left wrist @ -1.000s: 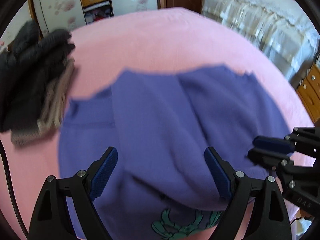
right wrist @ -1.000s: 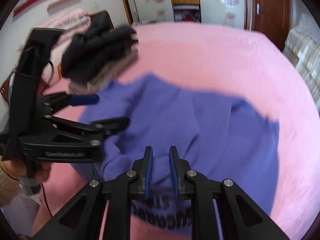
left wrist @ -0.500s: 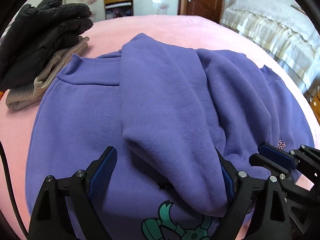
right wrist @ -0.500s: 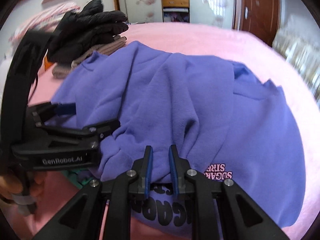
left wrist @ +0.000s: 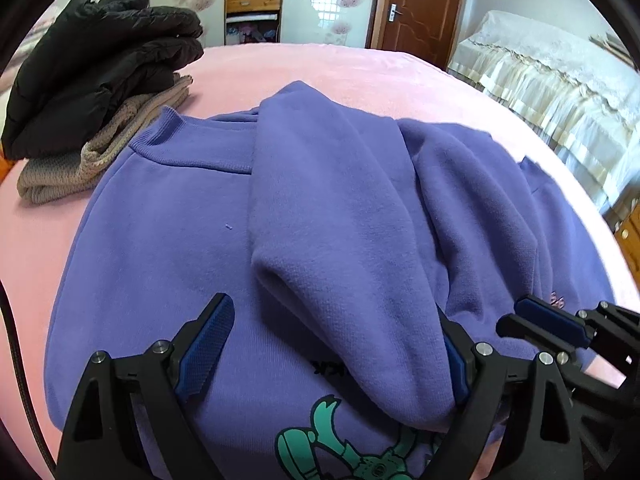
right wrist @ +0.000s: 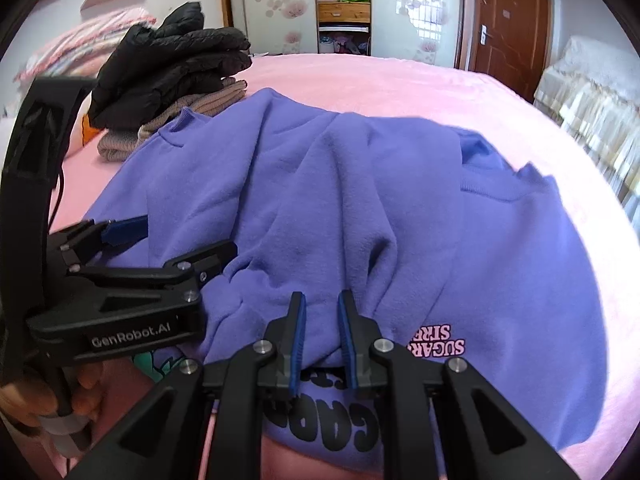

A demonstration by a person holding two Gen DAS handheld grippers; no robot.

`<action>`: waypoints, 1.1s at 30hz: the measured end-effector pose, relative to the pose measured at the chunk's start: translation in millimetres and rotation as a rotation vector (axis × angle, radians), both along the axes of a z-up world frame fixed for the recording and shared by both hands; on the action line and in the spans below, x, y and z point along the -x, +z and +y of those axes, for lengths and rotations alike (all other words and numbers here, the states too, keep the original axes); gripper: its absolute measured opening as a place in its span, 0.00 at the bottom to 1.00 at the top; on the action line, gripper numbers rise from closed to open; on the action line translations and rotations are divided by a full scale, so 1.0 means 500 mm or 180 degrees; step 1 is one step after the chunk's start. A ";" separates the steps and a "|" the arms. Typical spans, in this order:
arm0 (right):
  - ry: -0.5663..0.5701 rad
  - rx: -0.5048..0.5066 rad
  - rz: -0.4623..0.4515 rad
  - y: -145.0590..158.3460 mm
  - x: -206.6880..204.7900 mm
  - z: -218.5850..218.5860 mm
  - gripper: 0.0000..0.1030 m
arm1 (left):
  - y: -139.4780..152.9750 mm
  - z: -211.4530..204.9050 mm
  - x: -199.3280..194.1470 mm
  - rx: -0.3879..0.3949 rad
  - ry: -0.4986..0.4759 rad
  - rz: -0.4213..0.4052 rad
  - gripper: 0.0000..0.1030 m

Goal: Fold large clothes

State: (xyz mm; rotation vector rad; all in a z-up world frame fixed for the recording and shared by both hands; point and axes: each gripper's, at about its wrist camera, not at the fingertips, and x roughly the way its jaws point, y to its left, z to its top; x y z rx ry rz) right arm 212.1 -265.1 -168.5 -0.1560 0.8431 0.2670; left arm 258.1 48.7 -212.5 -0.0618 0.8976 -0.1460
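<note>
A pink bed cover (left wrist: 360,68) fills most of both views. On it lies the purple sweatshirt (left wrist: 160,240), spread flat with its collar at the far side and a printed picture at the near side. One folded sleeve (left wrist: 340,240) lies over its middle, from far to near. At the far left, beside the collar, stands a pile: a black padded jacket (left wrist: 100,64) on top of a beige knitted sweater (left wrist: 92,160). The left gripper (left wrist: 336,348) stands wide, one finger on each side of the sleeve's near end, not pressing it. The right gripper (right wrist: 322,328) is narrow, and its blue pads (right wrist: 298,344) pinch a fold of the sweatshirt.
</note>
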 end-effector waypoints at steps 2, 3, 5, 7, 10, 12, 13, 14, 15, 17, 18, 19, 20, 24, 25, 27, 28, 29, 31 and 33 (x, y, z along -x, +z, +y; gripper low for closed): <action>0.0046 0.0105 -0.0012 0.018 0.005 0.009 0.17 | 0.018 0.008 -0.001 0.0082 0.0031 0.0057 0.86; 0.0056 0.0102 -0.0015 0.027 0.008 0.010 0.18 | 0.028 0.011 0.001 0.0109 0.0048 0.0065 0.86; 0.0058 0.0005 -0.0032 0.055 0.020 0.003 0.23 | 0.057 0.017 0.013 0.0192 0.0069 0.0040 0.86; 0.0001 -0.0092 -0.0091 0.085 0.036 -0.007 0.35 | 0.085 0.024 0.029 0.0242 0.0090 -0.0022 0.86; -0.0047 -0.0252 -0.0179 0.123 0.066 -0.020 0.45 | 0.134 0.034 0.061 0.0301 0.0105 -0.0096 0.86; -0.0100 -0.0339 -0.0219 0.148 0.088 -0.027 0.45 | 0.162 0.035 0.084 0.0303 0.0130 -0.0139 0.86; -0.0136 -0.0366 -0.0225 0.158 0.097 -0.030 0.45 | 0.174 0.034 0.097 0.0302 0.0142 -0.0147 0.86; -0.0182 -0.0386 -0.0217 0.168 0.105 -0.031 0.45 | 0.185 0.034 0.107 0.0303 0.0159 -0.0149 0.86; -0.0218 -0.0410 -0.0208 0.177 0.112 -0.032 0.45 | 0.194 0.035 0.117 0.0311 0.0177 -0.0148 0.86; -0.0269 -0.0473 -0.0181 0.193 0.125 -0.034 0.45 | 0.207 0.037 0.141 0.0348 0.0222 -0.0122 0.86; -0.0279 -0.0511 -0.0156 0.200 0.130 -0.034 0.45 | 0.213 0.041 0.150 0.0377 0.0249 -0.0107 0.86; -0.0276 -0.0551 -0.0134 0.205 0.134 -0.034 0.45 | 0.216 0.042 0.161 0.0421 0.0280 -0.0078 0.86; -0.0281 -0.0601 -0.0113 0.212 0.142 -0.033 0.45 | 0.218 0.043 0.173 0.0481 0.0296 -0.0045 0.86; -0.0264 -0.0626 -0.0179 0.235 0.176 -0.018 0.44 | 0.222 0.046 0.206 0.0586 0.0342 0.0037 0.86; -0.0258 -0.0611 -0.0198 0.239 0.185 -0.014 0.44 | 0.224 0.049 0.214 0.0593 0.0357 0.0031 0.86; -0.0223 -0.0579 -0.0222 0.245 0.205 -0.005 0.44 | 0.227 0.057 0.229 0.0615 0.0389 0.0020 0.86; -0.0212 -0.0555 -0.0237 0.247 0.212 0.000 0.44 | 0.227 0.062 0.236 0.0618 0.0409 0.0012 0.86; -0.0201 -0.0509 -0.0256 0.250 0.220 0.007 0.44 | 0.226 0.069 0.240 0.0623 0.0440 0.0006 0.87; -0.0180 -0.0488 -0.0266 0.254 0.228 0.014 0.44 | 0.224 0.085 0.248 0.0656 0.0507 -0.0013 0.88; -0.0170 -0.0487 -0.0277 0.260 0.231 0.021 0.44 | 0.215 0.110 0.251 0.0722 0.0605 -0.0002 0.89</action>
